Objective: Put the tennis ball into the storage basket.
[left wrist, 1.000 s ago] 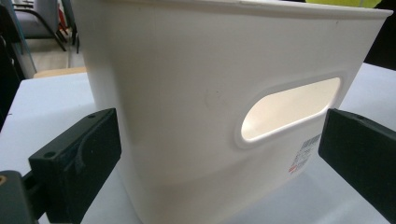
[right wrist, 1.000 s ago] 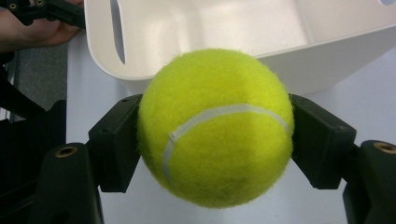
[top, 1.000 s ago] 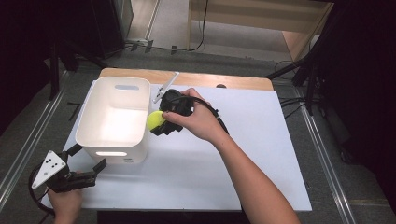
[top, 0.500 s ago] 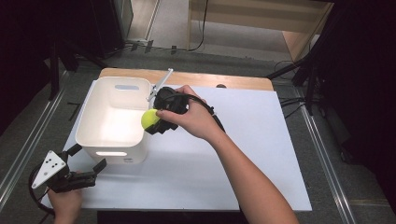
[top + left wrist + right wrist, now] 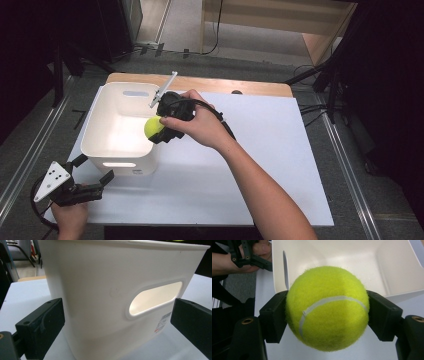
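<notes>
The right gripper (image 5: 156, 128) is clamping the fuzzy yellow-green tennis ball (image 5: 153, 126) over the white plastic bin's (image 5: 95, 127) right rim; the left gripper (image 5: 95, 170), jaws spread wide and empty, is facing the bin's near wall.

Grey floor (image 5: 280, 60), wooden furniture (image 5: 280, 20), dark surroundings

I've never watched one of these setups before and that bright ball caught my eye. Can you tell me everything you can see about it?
It is a tennis ball, fuzzy yellow-green felt with a curved white seam across its front. It looks whole and round. The right gripper is shut on it, one black jaw pressing each side, so it hangs in the air. In the high view it sits at the near right rim of the white bin, partly over the opening, not yet inside.
</notes>
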Action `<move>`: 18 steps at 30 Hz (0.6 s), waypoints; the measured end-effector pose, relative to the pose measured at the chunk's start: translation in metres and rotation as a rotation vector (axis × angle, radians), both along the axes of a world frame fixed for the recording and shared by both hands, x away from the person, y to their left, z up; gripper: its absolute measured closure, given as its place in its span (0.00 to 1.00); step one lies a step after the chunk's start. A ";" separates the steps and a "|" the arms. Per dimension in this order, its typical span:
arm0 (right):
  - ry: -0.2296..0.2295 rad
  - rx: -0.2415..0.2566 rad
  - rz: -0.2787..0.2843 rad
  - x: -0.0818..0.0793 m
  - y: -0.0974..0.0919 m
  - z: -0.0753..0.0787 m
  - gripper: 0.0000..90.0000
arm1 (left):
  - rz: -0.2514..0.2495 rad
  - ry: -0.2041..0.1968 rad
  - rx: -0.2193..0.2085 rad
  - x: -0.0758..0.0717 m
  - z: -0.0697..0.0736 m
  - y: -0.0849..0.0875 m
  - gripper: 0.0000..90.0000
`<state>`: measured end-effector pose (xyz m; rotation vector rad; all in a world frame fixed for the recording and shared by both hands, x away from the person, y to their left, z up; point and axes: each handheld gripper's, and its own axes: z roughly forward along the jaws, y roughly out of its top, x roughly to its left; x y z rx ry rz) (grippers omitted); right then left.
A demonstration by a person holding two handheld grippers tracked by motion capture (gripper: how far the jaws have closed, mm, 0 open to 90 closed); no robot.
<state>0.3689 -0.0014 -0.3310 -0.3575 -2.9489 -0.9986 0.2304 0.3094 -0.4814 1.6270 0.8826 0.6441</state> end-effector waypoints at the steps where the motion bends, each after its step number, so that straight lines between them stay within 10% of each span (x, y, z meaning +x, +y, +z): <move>1: -0.002 -0.005 -0.001 0.000 0.001 0.000 0.27 | 0.000 0.000 0.000 0.000 0.000 0.000 0.00; 18: -0.002 0.003 0.045 -0.003 0.026 0.002 0.27 | 0.000 0.002 -0.001 0.000 0.000 0.001 0.00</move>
